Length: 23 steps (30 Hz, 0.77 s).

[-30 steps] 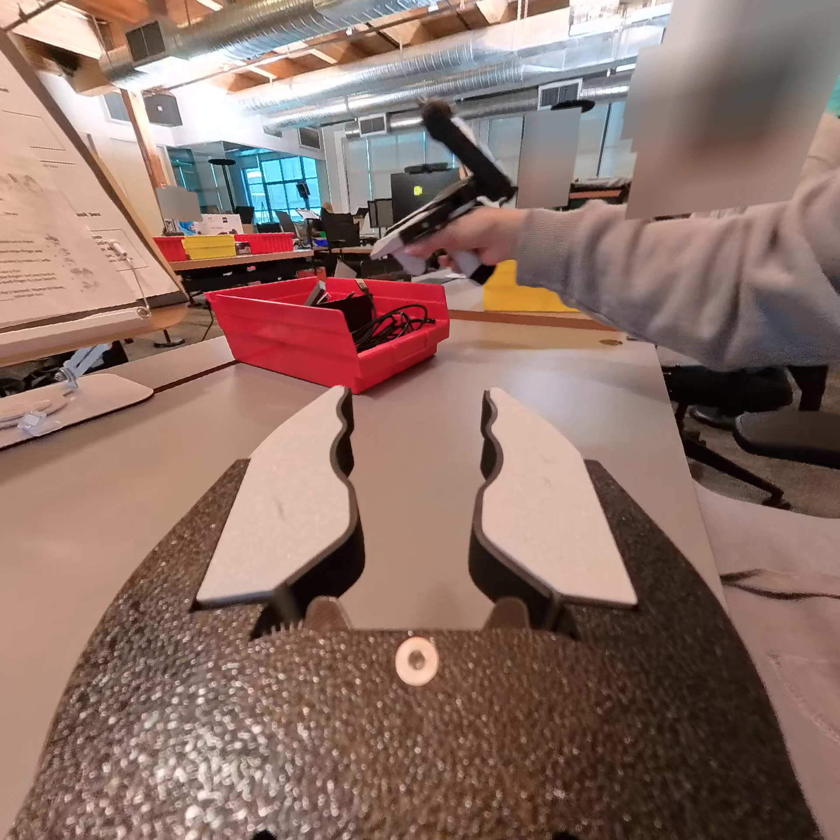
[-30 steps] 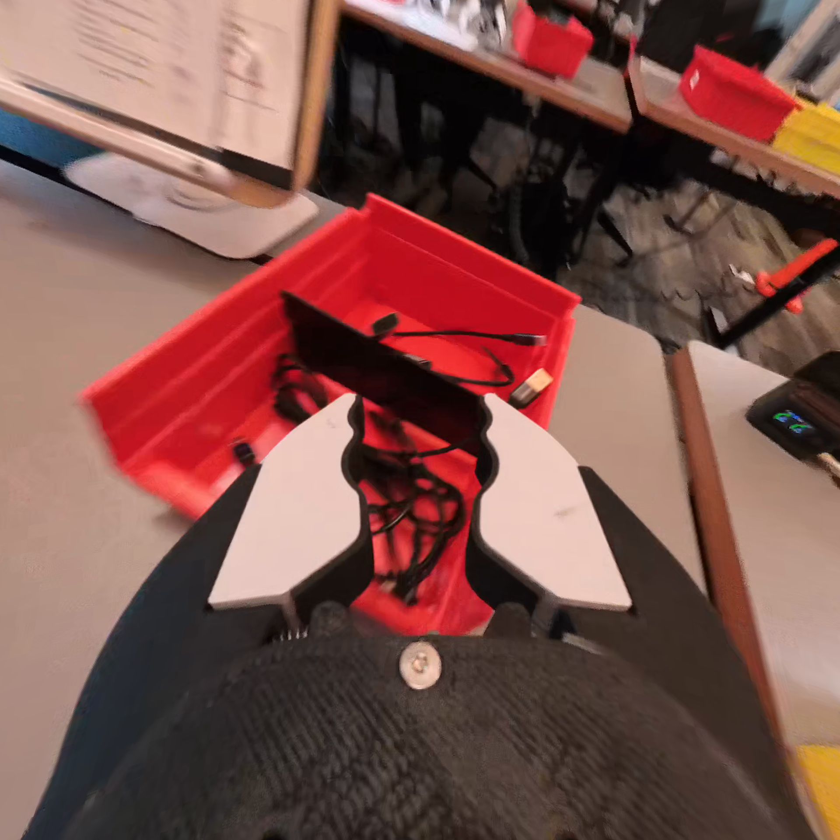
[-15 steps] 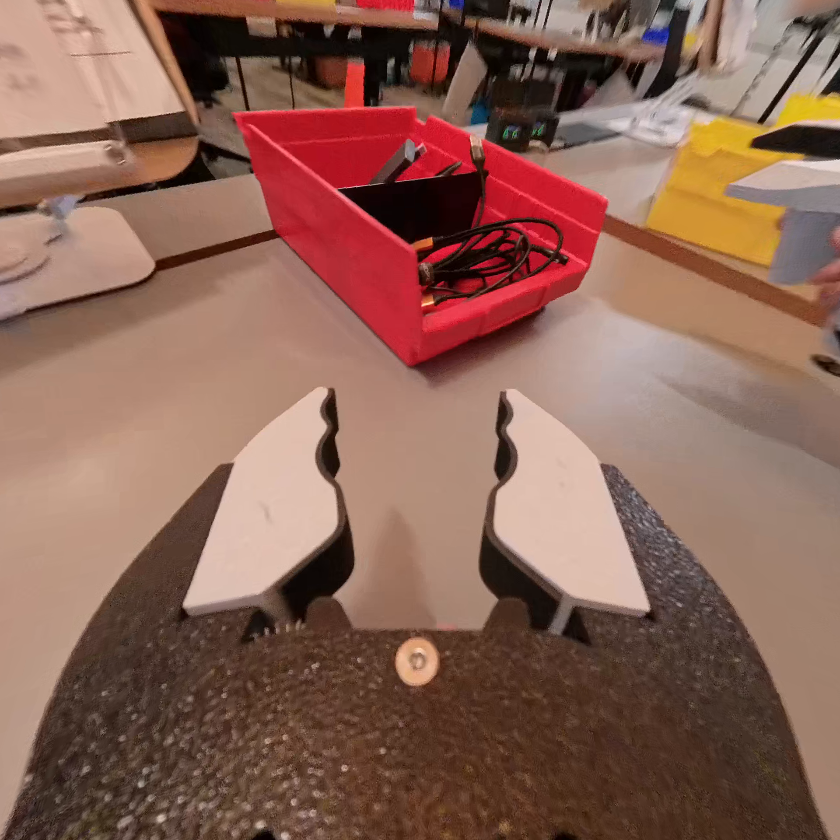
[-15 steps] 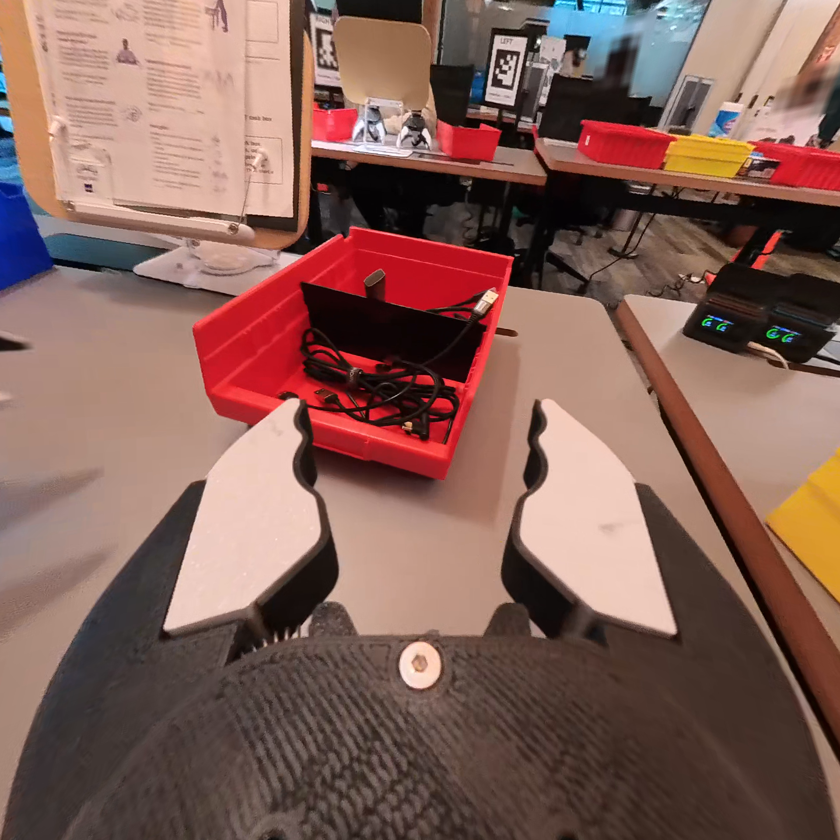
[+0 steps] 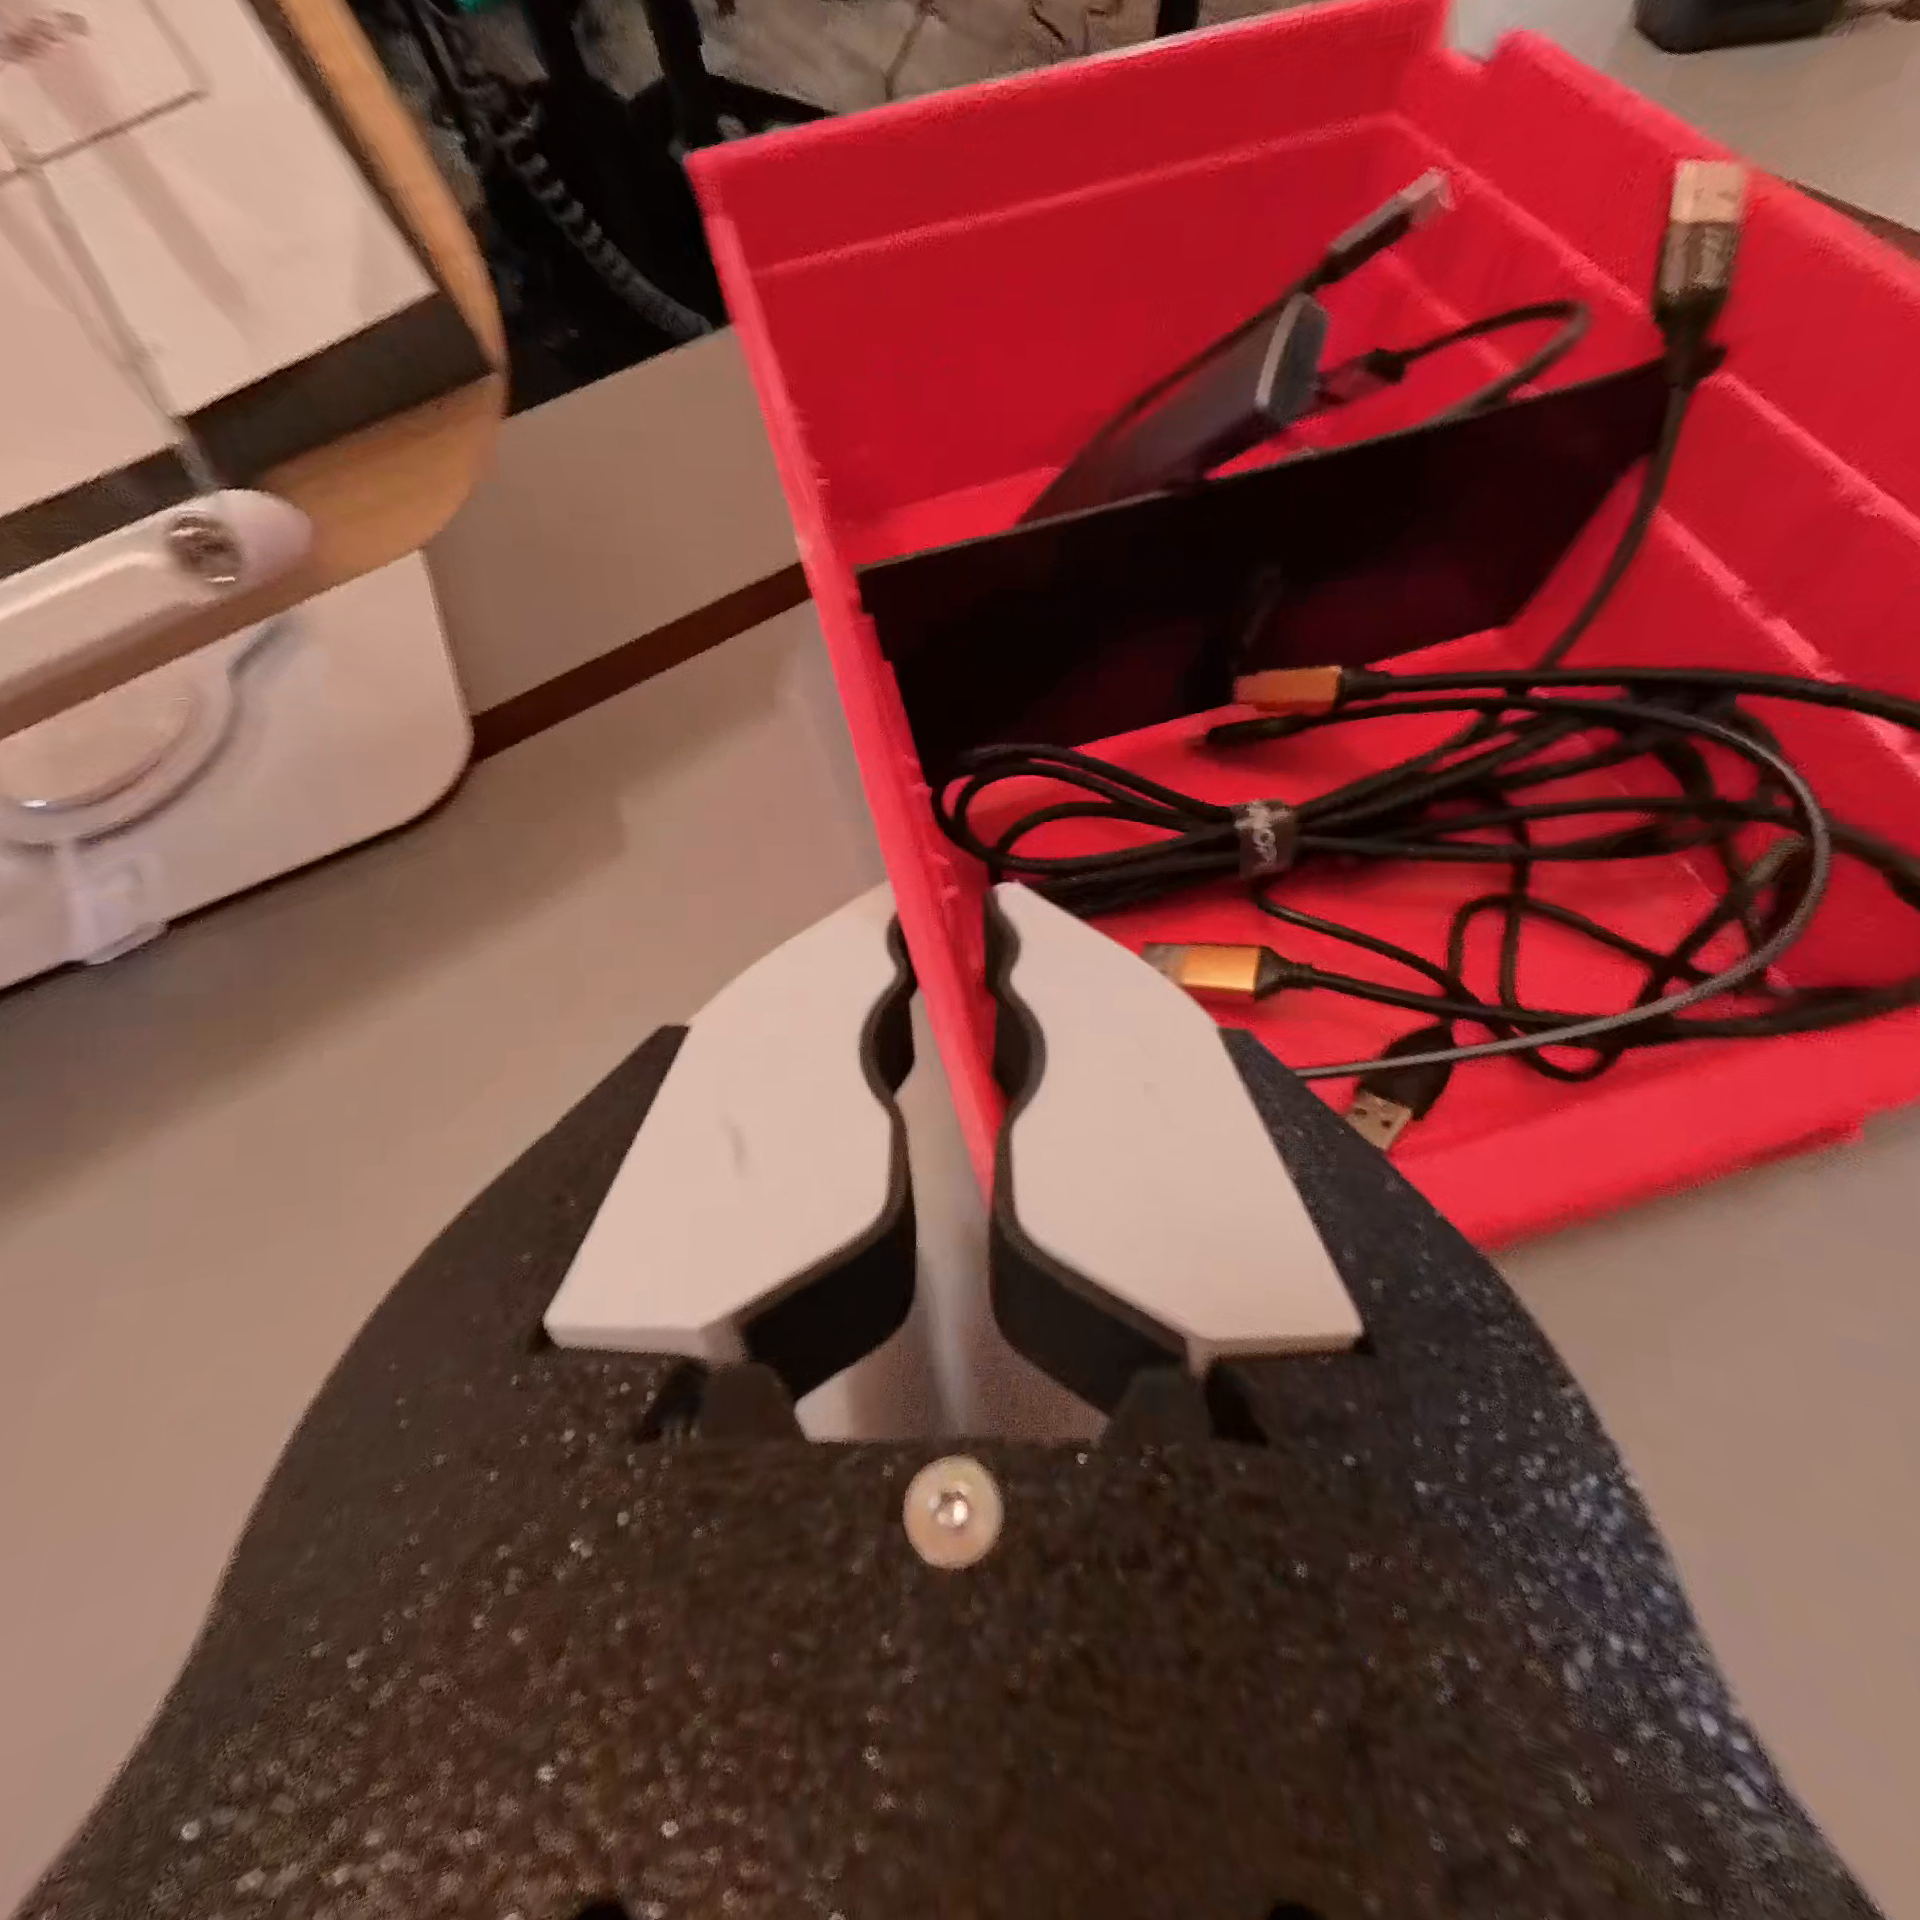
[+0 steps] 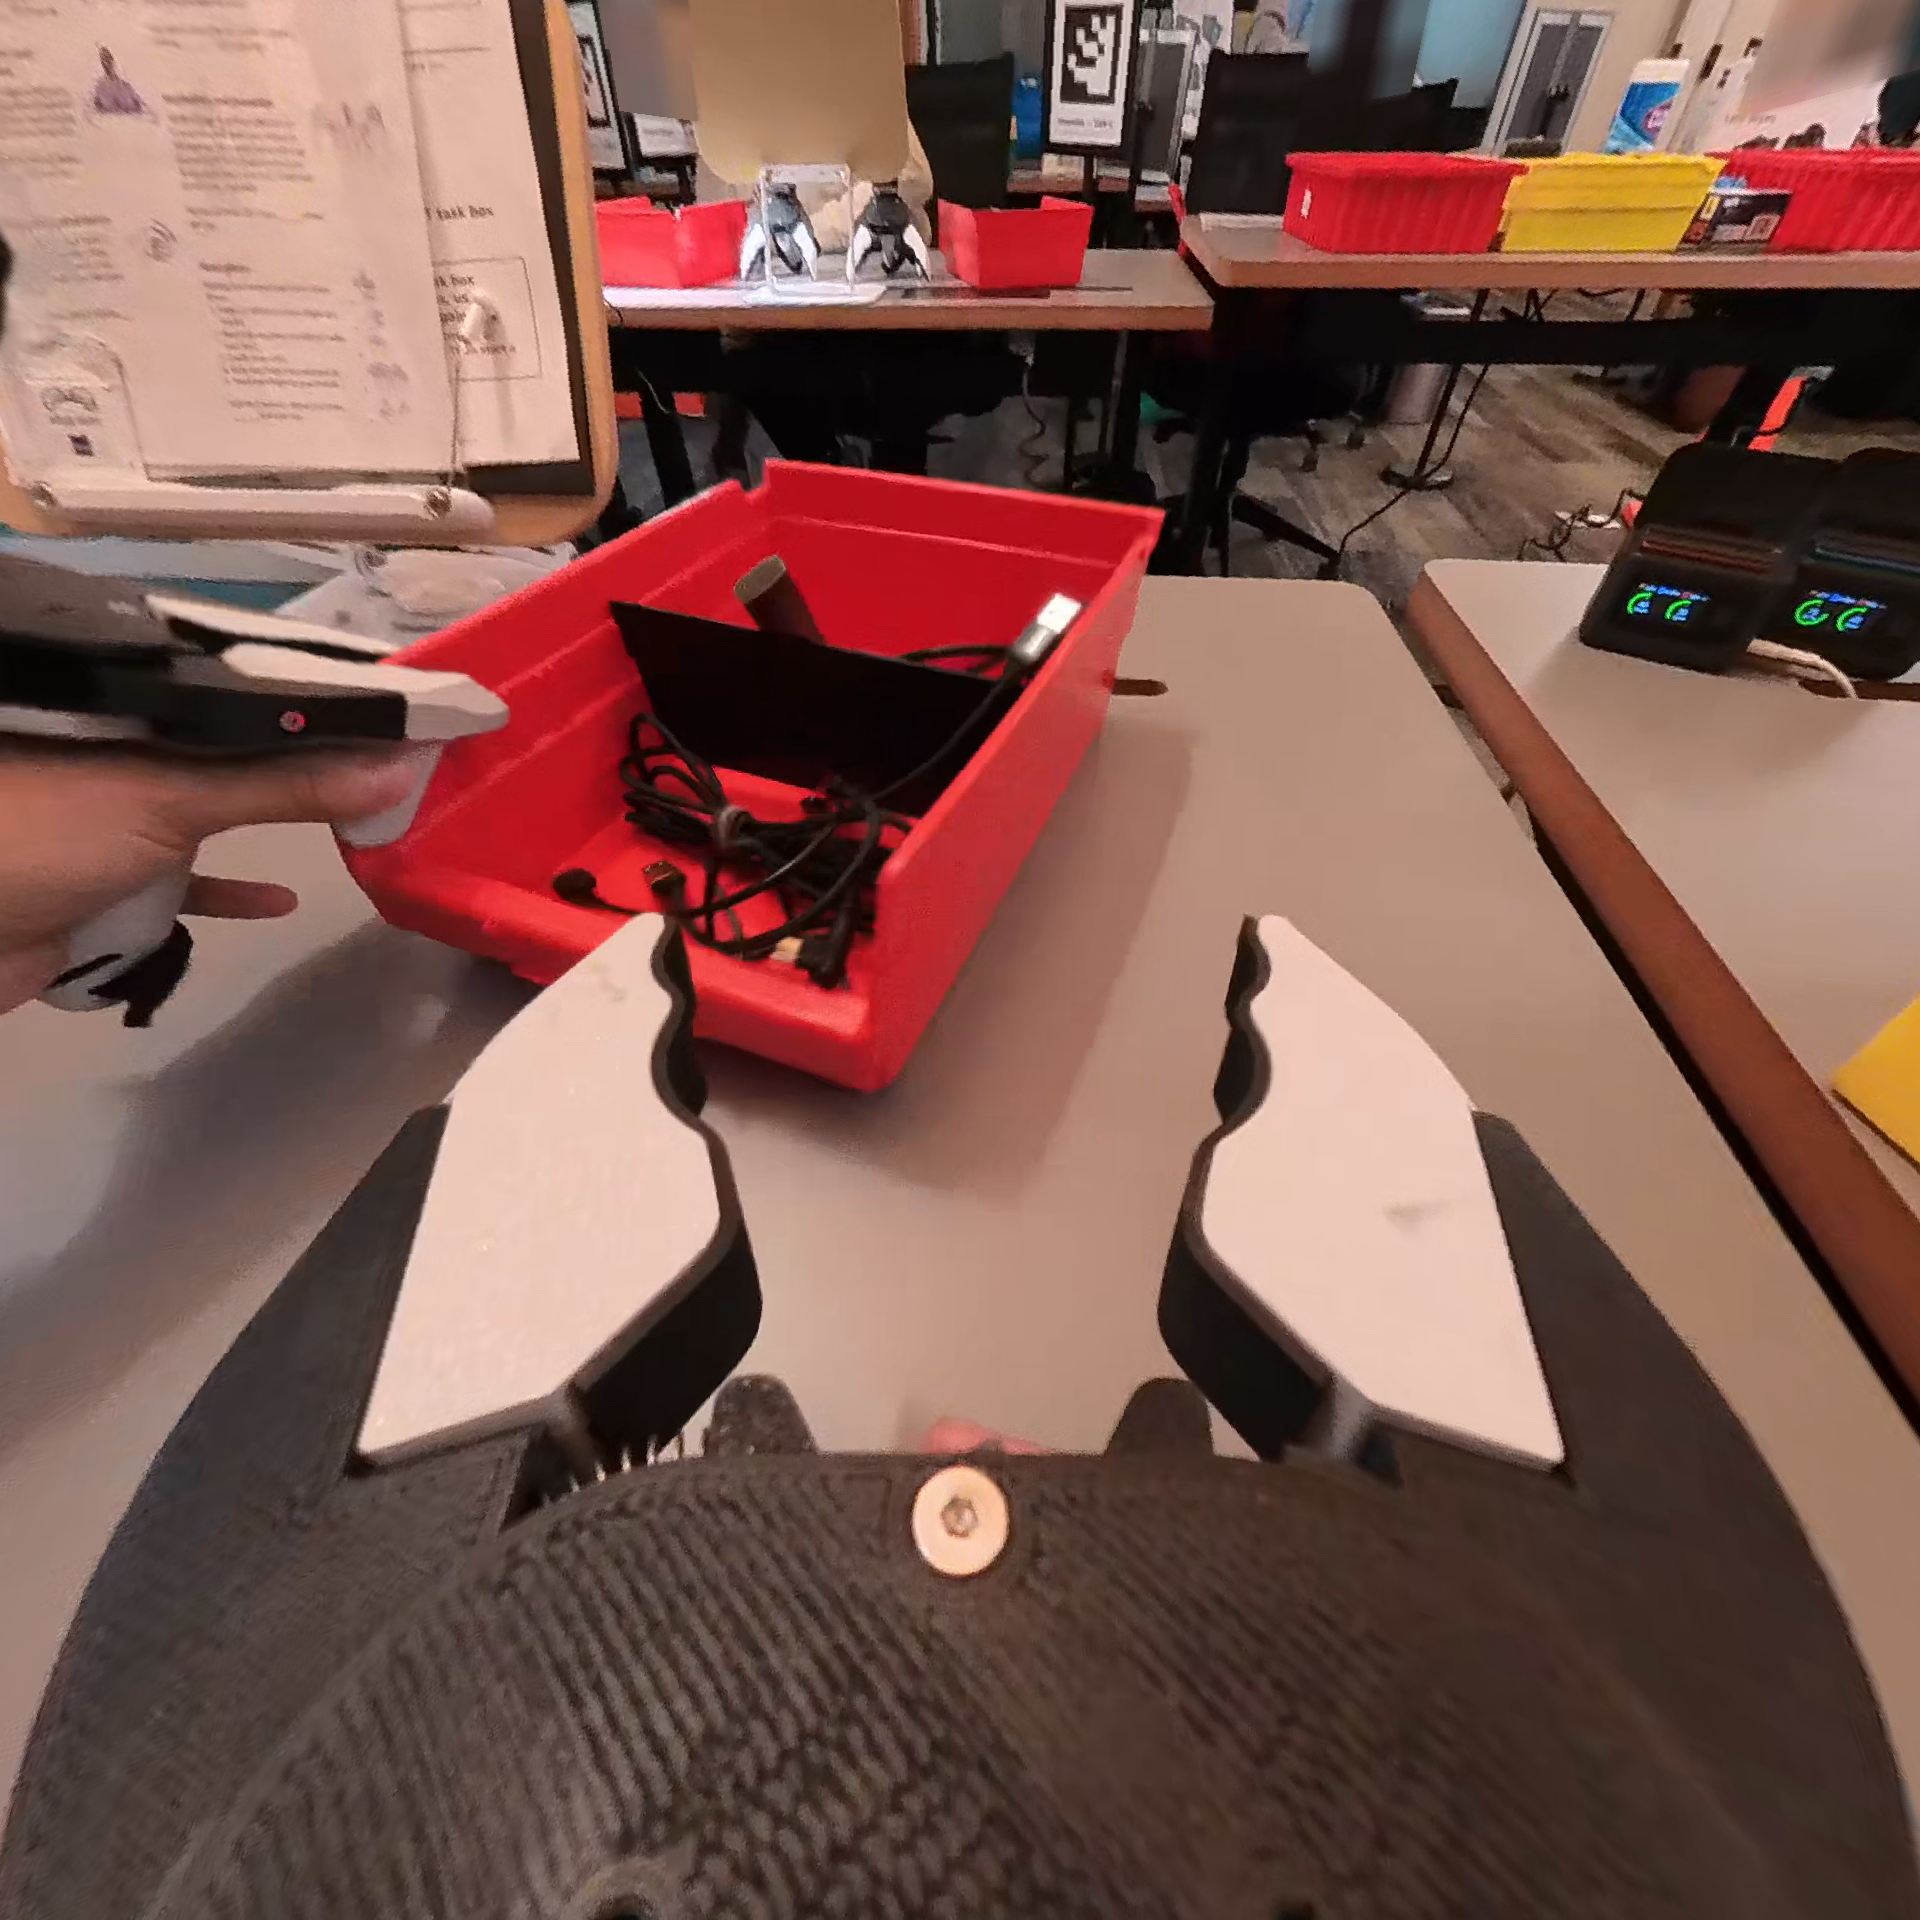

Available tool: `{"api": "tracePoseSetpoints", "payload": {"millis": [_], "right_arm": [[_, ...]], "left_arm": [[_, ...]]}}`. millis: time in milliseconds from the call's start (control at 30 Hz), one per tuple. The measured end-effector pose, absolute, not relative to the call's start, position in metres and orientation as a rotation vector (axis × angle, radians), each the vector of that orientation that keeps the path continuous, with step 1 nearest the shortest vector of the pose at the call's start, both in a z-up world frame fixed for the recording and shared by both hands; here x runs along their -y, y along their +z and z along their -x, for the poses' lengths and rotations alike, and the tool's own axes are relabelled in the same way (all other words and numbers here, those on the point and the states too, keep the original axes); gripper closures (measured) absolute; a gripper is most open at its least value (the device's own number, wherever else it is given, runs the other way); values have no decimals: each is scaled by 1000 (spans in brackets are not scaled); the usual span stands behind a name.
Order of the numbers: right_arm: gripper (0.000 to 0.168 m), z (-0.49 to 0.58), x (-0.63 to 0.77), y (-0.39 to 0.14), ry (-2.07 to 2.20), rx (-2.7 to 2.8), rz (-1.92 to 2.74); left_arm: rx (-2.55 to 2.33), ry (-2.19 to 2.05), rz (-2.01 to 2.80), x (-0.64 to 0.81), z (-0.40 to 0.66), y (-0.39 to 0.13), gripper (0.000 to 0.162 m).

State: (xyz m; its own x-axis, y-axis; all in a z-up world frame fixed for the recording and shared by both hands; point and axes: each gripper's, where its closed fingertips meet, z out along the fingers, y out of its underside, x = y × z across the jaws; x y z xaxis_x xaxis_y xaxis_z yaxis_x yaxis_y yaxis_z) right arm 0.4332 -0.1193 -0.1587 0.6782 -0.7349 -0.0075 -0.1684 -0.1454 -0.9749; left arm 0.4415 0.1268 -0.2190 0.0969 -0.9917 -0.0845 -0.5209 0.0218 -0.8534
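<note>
A red bin (image 5: 1039, 260) stands on the grey table (image 5: 260, 1091). A black divider (image 5: 1247, 603) splits it. The near part holds tangled black cables (image 5: 1455, 831). A dark slim device (image 5: 1195, 416) leans in the far part. My left gripper (image 5: 945, 914) is shut on the bin's left wall, one finger inside and one outside. In the right wrist view the bin (image 6: 987, 831), divider (image 6: 790, 686), cables (image 6: 769, 852) and left gripper (image 6: 457, 707) all show. My right gripper (image 6: 951, 935) is wide open and empty, over the table just before the bin's near corner.
A stand with papers (image 6: 291, 260) rises left of the bin on a white base (image 5: 208, 779). A second table to the right carries two black units with green displays (image 6: 1714, 603) and something yellow (image 6: 1886, 1081). Tables behind hold red and yellow bins (image 6: 1600, 197). Across from one pair of fingers to the other is roughly 25 centimeters.
My left gripper has moved forward to the bin and closed on its left wall. My right gripper has drawn back from over the bin and opened wider.
</note>
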Motion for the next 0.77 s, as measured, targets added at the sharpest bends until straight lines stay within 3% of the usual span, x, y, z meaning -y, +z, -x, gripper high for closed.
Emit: {"api": "tracePoseSetpoints", "payload": {"millis": [300, 767], "right_arm": [[73, -416, 104, -141, -651, -623, 1707], [70, -259, -78, -109, -242, -141, 1681]], "left_arm": [[-1639, -809, 1493, -166, -338, -219, 156], [-1719, -876, 1613, -244, 32, -218, 159]]}}
